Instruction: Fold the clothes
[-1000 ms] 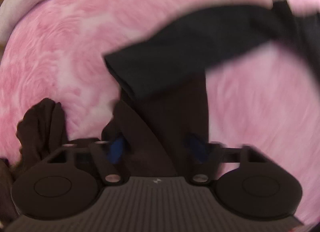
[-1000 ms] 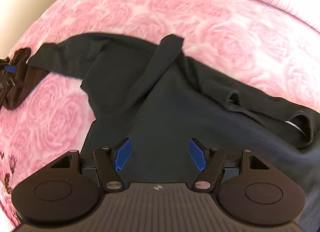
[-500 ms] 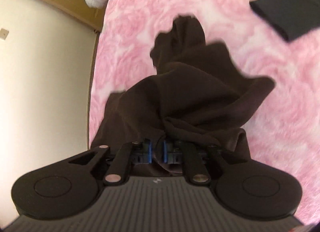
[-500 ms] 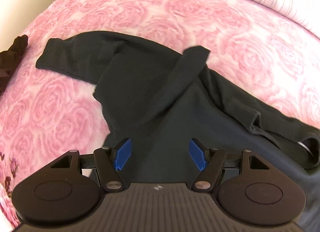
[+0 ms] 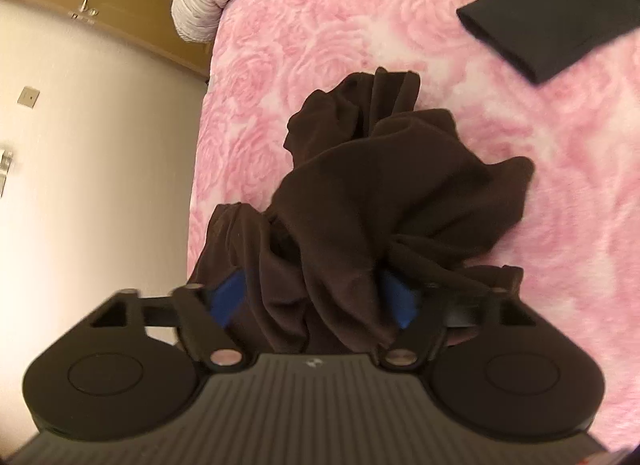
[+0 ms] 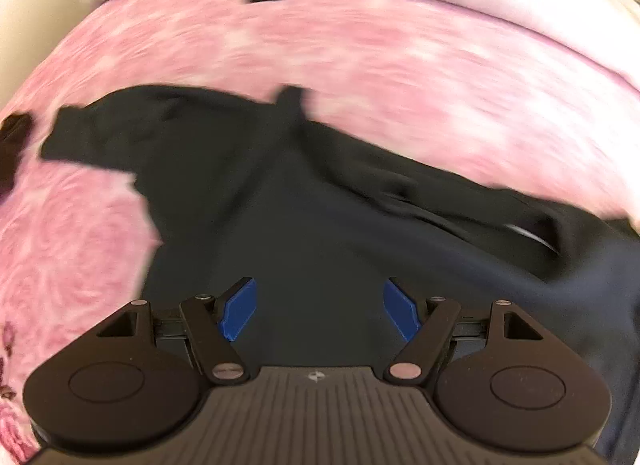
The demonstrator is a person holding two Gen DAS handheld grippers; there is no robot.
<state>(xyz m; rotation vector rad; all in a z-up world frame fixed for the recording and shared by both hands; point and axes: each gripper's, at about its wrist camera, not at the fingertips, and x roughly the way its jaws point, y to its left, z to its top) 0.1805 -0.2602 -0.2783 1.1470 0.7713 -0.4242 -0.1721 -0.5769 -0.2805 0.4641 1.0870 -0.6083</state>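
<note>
- Left gripper [image 5: 316, 301], jaws opening, crumpled dark brown garment [image 5: 380, 201] bunched between them on pink rose-patterned blanket [image 5: 320, 25].
- Right gripper [image 6: 318, 313], jaws spreading, empty, above spread black long-sleeved top [image 6: 248, 193].

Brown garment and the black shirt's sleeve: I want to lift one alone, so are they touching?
Apart. The left wrist view shows pink blanket plainly between the brown garment and the black shirt's sleeve.

No readable text, labels, brands or numbers anywhere in either view.
</note>
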